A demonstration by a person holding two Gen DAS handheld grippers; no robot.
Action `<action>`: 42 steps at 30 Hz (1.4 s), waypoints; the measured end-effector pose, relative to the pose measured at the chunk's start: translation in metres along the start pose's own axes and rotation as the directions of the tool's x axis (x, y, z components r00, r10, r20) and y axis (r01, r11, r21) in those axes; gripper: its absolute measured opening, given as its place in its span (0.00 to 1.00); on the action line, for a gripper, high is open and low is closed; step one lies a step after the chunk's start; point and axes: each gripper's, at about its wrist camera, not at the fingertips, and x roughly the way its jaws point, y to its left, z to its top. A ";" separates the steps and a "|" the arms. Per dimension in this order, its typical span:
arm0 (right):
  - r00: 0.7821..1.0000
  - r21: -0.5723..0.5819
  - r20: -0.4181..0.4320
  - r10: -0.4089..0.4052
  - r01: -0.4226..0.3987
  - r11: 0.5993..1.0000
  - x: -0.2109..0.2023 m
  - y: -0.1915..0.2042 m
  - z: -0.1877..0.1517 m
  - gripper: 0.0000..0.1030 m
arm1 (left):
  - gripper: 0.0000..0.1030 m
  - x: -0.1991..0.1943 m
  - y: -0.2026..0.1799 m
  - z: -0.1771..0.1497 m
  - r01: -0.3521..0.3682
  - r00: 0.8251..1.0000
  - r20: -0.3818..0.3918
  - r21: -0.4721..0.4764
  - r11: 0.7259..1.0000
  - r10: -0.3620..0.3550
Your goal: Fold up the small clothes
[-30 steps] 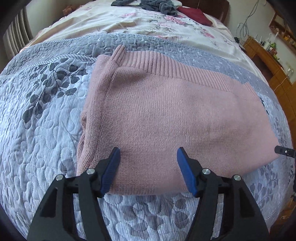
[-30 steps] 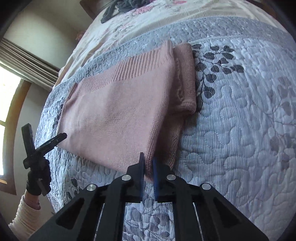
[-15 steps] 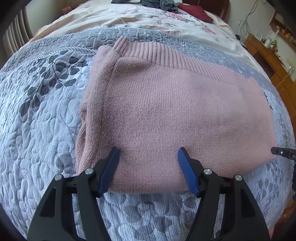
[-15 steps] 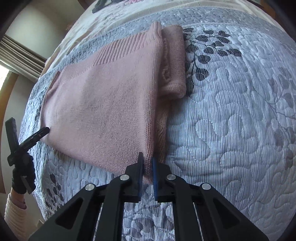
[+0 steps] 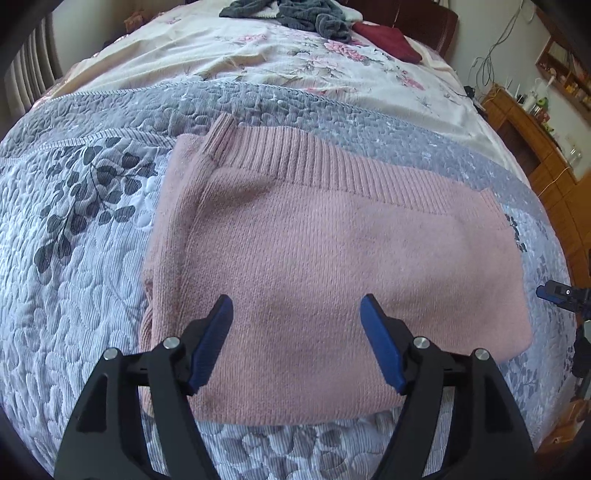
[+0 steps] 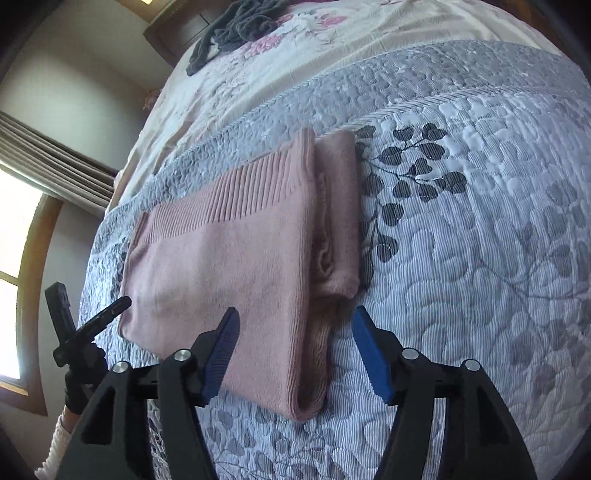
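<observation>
- Pink knit sweater (image 5: 314, 266) lies folded flat on grey quilted bedspread (image 5: 74, 258), ribbed hem twd far side, sleeve tucked along one edge.
- Left hand-held gripper (image 5: 296, 317) hovers over near edge, blue pads spread wide, holding nothing.
- Right hand-held gripper (image 6: 295, 328) likewise spread, straddling sweater's folded corner w/o pinching it.
- Floral sheet (image 5: 295, 70) beyond; dark clothes (image 5: 295, 11) piled near headboard.

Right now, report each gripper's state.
Left gripper: open, holding nothing, over the pink sweater.
Right gripper: open, holding nothing, over the sweater's folded edge.
</observation>
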 end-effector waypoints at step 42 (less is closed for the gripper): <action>0.988 0.115 0.032 0.154 -0.156 0.981 0.080 -0.034 0.017 0.28 | 0.76 0.046 -0.005 0.015 0.009 0.998 -0.054 0.063 0.998 -0.006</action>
